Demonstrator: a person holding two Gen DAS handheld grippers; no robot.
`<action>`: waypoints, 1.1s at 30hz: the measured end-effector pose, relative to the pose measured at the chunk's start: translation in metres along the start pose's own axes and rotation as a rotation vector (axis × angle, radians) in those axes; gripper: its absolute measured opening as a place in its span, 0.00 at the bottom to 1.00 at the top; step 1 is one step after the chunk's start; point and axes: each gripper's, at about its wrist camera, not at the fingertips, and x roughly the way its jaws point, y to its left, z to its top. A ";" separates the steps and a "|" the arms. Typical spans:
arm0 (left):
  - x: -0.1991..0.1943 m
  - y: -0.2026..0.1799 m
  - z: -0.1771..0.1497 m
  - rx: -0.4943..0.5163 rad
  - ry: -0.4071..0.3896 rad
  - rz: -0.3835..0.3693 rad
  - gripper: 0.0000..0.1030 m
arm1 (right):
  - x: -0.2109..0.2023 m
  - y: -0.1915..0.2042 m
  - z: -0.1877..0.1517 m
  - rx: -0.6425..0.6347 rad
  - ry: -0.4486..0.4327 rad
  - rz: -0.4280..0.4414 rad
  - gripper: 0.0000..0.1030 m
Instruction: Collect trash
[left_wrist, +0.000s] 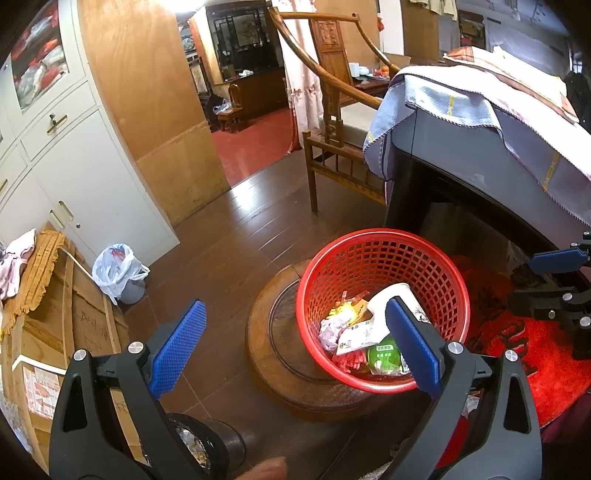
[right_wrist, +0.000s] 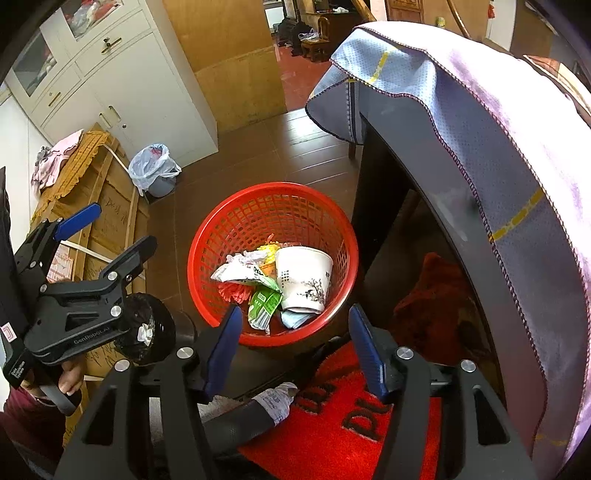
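Note:
A red mesh basket (left_wrist: 436, 269) (right_wrist: 236, 218) stands on a round wooden stool (left_wrist: 266, 354). Inside lie a white paper cup (right_wrist: 304, 277) (left_wrist: 397, 295), a green wrapper (right_wrist: 264, 302) (left_wrist: 384, 356), a white packet (right_wrist: 236, 271) and other scraps. My left gripper (left_wrist: 295, 350) is open and empty, just above and in front of the basket; it also shows at the left of the right wrist view (right_wrist: 110, 236). My right gripper (right_wrist: 293, 350) is open and empty over the basket's near rim; it shows at the right edge of the left wrist view (left_wrist: 554, 273).
A grey table (right_wrist: 424, 155) with a blue-grey cloth (left_wrist: 461, 110) stands right of the basket. A red mat (right_wrist: 332, 435) lies below. A small bin with a white bag (left_wrist: 120, 273) stands by the white cabinet (left_wrist: 74, 166). Wooden crates (left_wrist: 55, 332) are left; a wooden chair (left_wrist: 332, 110) behind.

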 end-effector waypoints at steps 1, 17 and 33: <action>0.000 0.000 0.000 0.000 0.000 0.000 0.91 | 0.000 0.000 0.000 -0.002 0.000 0.000 0.58; -0.001 0.001 0.001 0.008 -0.006 0.004 0.92 | -0.001 0.004 -0.002 -0.016 -0.004 -0.003 0.58; -0.001 0.001 0.001 0.008 -0.005 0.004 0.92 | 0.000 0.006 -0.003 -0.016 -0.001 -0.001 0.58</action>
